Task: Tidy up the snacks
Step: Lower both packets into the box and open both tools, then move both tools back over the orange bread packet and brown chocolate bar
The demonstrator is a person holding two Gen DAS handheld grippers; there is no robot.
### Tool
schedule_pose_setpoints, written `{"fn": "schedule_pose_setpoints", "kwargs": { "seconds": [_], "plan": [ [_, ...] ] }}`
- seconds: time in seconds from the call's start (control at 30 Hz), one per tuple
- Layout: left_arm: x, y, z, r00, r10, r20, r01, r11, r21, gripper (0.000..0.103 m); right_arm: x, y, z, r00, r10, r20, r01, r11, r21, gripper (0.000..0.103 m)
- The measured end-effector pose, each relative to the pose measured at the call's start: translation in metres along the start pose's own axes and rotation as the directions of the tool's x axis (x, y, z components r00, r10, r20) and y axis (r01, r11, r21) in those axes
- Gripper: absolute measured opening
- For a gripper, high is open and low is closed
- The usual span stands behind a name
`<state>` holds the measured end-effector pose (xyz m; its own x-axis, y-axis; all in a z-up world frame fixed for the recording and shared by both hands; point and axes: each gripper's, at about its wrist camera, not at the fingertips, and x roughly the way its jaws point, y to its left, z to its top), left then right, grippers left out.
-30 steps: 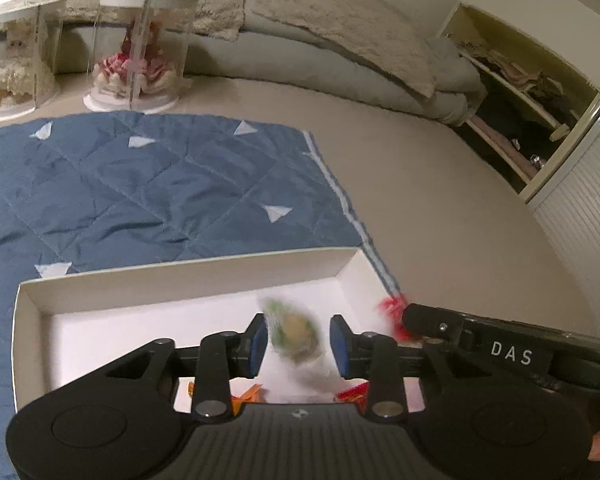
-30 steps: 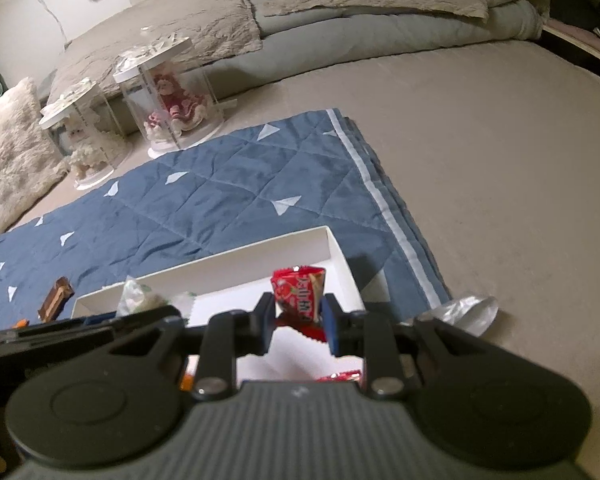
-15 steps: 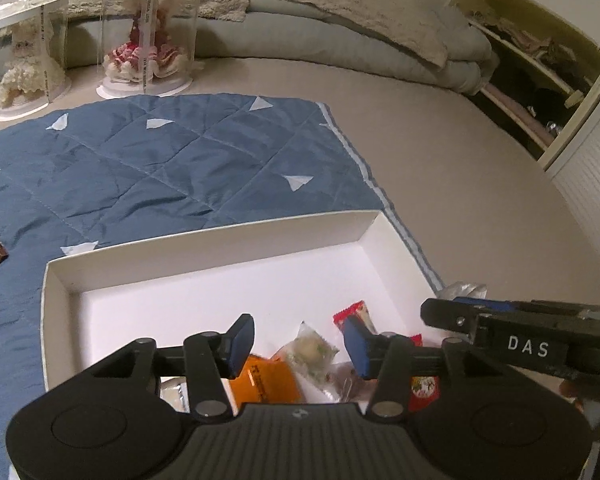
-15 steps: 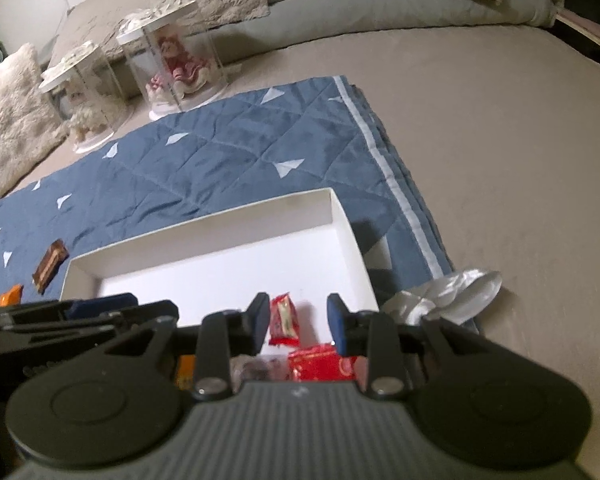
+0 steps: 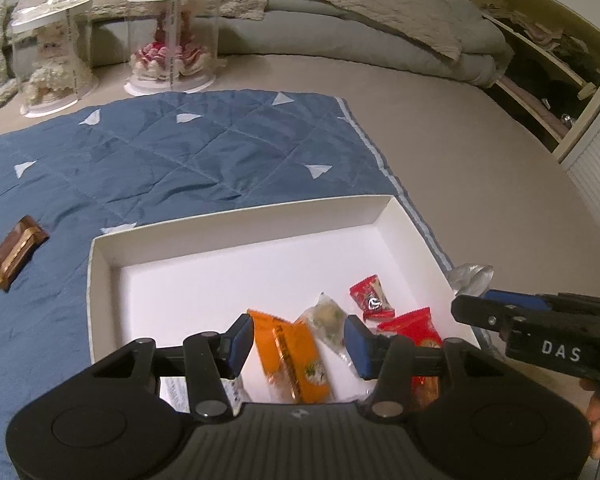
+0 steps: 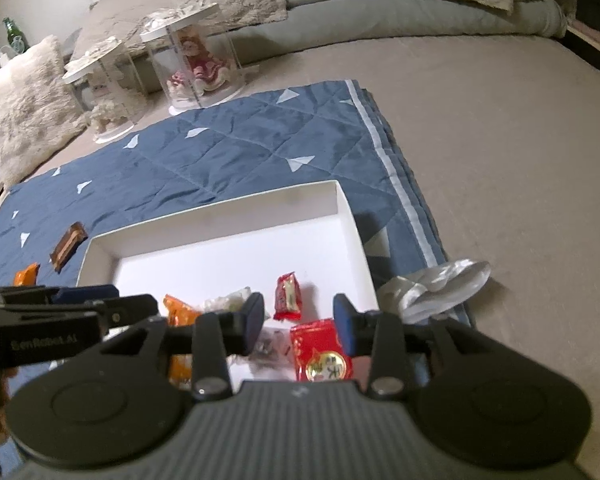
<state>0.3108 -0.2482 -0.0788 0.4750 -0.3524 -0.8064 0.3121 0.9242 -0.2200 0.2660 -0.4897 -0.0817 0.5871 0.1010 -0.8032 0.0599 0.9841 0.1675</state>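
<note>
A white shallow box lies on the blue quilt. Inside it lie an orange packet, a clear wrapped sweet, a small red sweet and a larger red packet. My left gripper hovers open above the box, nothing pressed between its pads. My right gripper hangs over the box's near right part, its jaws opening and empty. A brown bar and another orange packet lie on the quilt left of the box.
Blue quilt covers the beige floor. Two clear display cases with dolls stand at its far edge before grey bedding. Crumpled clear plastic lies right of the box. An open shelf is at far right.
The left gripper let the clear wrapped sweet fall into the box; the right gripper let go of the small red sweet there. Both pulled back and up, so more of the box shows.
</note>
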Motion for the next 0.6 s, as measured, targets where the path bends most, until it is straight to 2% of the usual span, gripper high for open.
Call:
{"fn": "schedule_pose_setpoints", "kwargs": {
  "seconds": [0.13, 0.27, 0.4, 0.47, 0.5, 0.57, 0.6],
  "plan": [
    [-0.009, 0.003, -0.007, 1.000, 0.017, -0.006, -0.017, 1.000, -0.002, 0.053, -0.008, 0.002, -0.007, 1.000, 0.003, 0.002, -0.003, 1.000, -0.025, 0.055],
    [-0.019, 0.007, -0.015, 1.000, 0.027, -0.006, -0.027, 1.000, -0.003, 0.070, -0.015, 0.002, -0.013, 1.000, -0.003, 0.010, 0.004, 1.000, -0.029, 0.059],
    [-0.028, 0.012, -0.021, 0.999, 0.038, -0.005, -0.038, 0.999, -0.004, 0.081, -0.021, 0.006, -0.018, 1.000, -0.006, 0.016, 0.006, 0.999, -0.036, 0.067],
    [-0.032, 0.016, -0.024, 0.999, 0.046, -0.007, -0.046, 0.999, -0.007, 0.088, -0.023, 0.009, -0.021, 1.000, -0.010, 0.022, 0.011, 0.999, -0.036, 0.078],
    [-0.034, 0.018, -0.025, 0.999, 0.048, -0.008, -0.048, 0.999, -0.008, 0.090, -0.025, 0.010, -0.022, 1.000, -0.011, 0.029, 0.011, 0.999, -0.033, 0.081],
    [-0.039, 0.023, -0.028, 0.999, 0.054, -0.006, -0.054, 0.998, -0.017, 0.101, -0.027, 0.013, -0.023, 0.999, -0.008, 0.042, 0.010, 1.000, -0.029, 0.090],
    [-0.042, 0.027, -0.028, 0.998, 0.057, -0.002, -0.057, 0.998, -0.024, 0.103, -0.029, 0.015, -0.023, 0.999, -0.009, 0.050, 0.010, 1.000, -0.029, 0.093]
  ]
}}
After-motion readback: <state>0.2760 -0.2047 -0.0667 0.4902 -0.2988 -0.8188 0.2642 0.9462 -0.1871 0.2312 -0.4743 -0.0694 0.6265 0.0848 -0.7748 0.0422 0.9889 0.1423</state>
